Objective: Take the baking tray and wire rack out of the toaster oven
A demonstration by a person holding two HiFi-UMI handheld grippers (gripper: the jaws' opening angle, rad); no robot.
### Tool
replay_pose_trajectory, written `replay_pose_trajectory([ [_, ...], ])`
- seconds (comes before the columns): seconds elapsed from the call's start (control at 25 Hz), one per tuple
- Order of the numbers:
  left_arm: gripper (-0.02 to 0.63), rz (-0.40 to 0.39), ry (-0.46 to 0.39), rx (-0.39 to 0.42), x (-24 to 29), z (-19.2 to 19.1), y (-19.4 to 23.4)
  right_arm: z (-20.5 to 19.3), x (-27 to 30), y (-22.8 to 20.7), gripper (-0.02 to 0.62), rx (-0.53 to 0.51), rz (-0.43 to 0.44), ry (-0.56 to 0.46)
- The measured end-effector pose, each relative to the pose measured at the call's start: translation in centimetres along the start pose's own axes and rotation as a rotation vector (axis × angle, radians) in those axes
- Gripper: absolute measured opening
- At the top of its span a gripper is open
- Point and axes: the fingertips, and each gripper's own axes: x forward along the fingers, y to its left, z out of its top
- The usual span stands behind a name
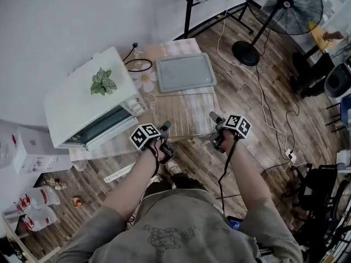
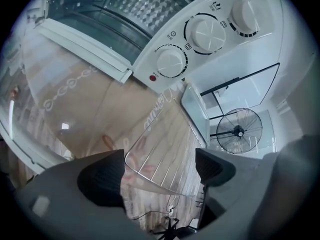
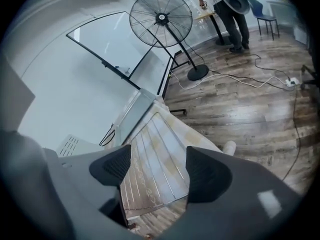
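Observation:
The wire rack (image 1: 186, 114) lies flat on the cloth-covered table (image 1: 174, 48), with the grey baking tray (image 1: 185, 72) just behind it. At the left stands the white toaster oven (image 1: 82, 97). My left gripper (image 1: 166, 126) is at the rack's near left corner and my right gripper (image 1: 214, 117) at its near right corner. In the left gripper view, the left gripper (image 2: 160, 171) is open above the wire rack (image 2: 160, 151), pads off the wires. The right gripper (image 3: 155, 166) is open too, over the wire rack (image 3: 152, 156), with the baking tray (image 3: 135, 111) beyond.
A small green plant (image 1: 102, 82) sits on the oven, whose knobs (image 2: 202, 34) face the left gripper. A standing fan (image 1: 288, 4) and trailing cables (image 1: 263, 100) are on the wooden floor at right. Bottles (image 1: 33, 215) stand at lower left. A person (image 3: 232, 4) stands far off.

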Motion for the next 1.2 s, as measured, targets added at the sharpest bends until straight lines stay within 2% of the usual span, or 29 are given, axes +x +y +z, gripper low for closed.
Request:
replay_pose_trajectory([
  [0.12,0.428,0.001,0.003,0.003,-0.7,-0.3,0.4,-0.2,-0.6,2.2,0.354,-0.07,0.05,0.004],
  [0.24,0.426,-0.029,-0.016,0.03,-1.9,-0.2,-0.1,-0.7,-1.7,5.0,0.326,-0.137,0.117,0.011],
  [0.52,0.423,-0.12,-0.101,0.299,-7.1,2.5,-3.1,-2.1,-5.2,13.9,0.211,-0.341,0.317,0.0],
  [0.68,0.373,-0.138,-0.206,0.45,-11.6,5.3,-3.9,-3.2,-7.7,19.6,0.164,-0.53,0.392,-0.024],
  [0.76,0.291,-0.167,-0.277,0.446,-14.4,7.0,-4.1,-3.9,-8.9,22.3,0.14,-0.635,0.421,-0.048],
  [0.84,0.269,-0.19,-0.341,0.462,-17.2,8.6,-4.3,-4.7,-10.1,24.9,0.123,-0.731,0.45,-0.074],
  [0.88,0.248,-0.188,-0.373,0.504,-18.6,9.3,-4.6,-5.1,-10.7,26.1,0.117,-0.77,0.466,-0.087],
  [1.08,0.184,-0.143,-0.505,0.816,-24.7,11.1,-6.7,-7.4,-13.9,31.6,0.068,-0.899,0.566,-0.139],
  [1.2,0.138,-0.145,-0.585,0.931,-28.1,11.5,-8.1,-8.7,-16.0,34.7,0.028,-0.971,0.615,-0.18],
])
